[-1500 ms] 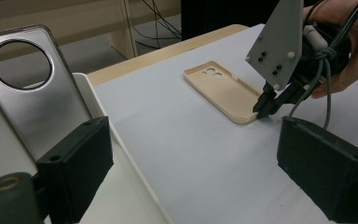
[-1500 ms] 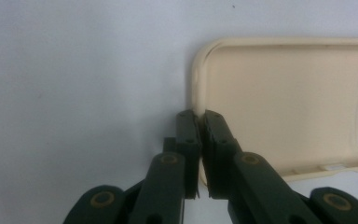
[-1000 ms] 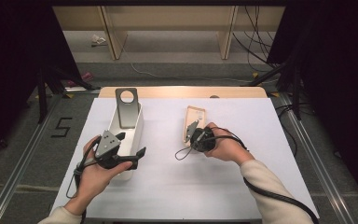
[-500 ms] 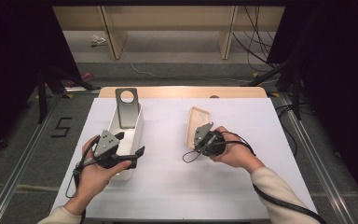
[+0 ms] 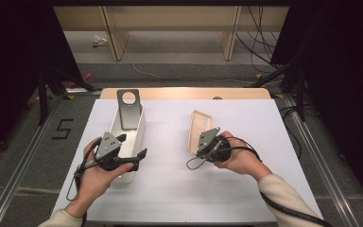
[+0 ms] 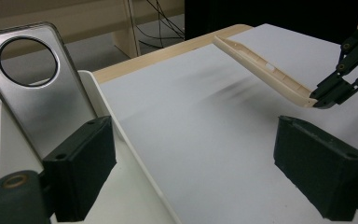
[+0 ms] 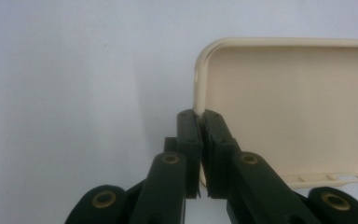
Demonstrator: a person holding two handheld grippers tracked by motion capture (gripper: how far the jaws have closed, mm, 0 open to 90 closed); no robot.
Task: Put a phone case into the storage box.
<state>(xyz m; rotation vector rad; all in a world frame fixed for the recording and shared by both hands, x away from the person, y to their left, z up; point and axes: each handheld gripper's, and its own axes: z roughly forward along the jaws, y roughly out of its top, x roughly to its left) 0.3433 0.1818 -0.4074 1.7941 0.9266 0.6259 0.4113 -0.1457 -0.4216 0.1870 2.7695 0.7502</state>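
As right tongs point(image 5: 199, 150) pinch cream case point(image 5: 196, 128), seemingly lifted since | left tongs point(image 5: 134, 156) wide

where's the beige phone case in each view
high view: the case lies right of centre on the white table, its near end pinched by the right gripper.
left gripper view: upper right, tilted, one end raised.
right gripper view: right half, its edge between the shut jaws.
shared landmark: the right gripper on the case's edge.

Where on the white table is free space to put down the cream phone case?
Free: the middle strip between the white tray and the cream case, and the near edge of the table. Crowded: the left side, around the tray.
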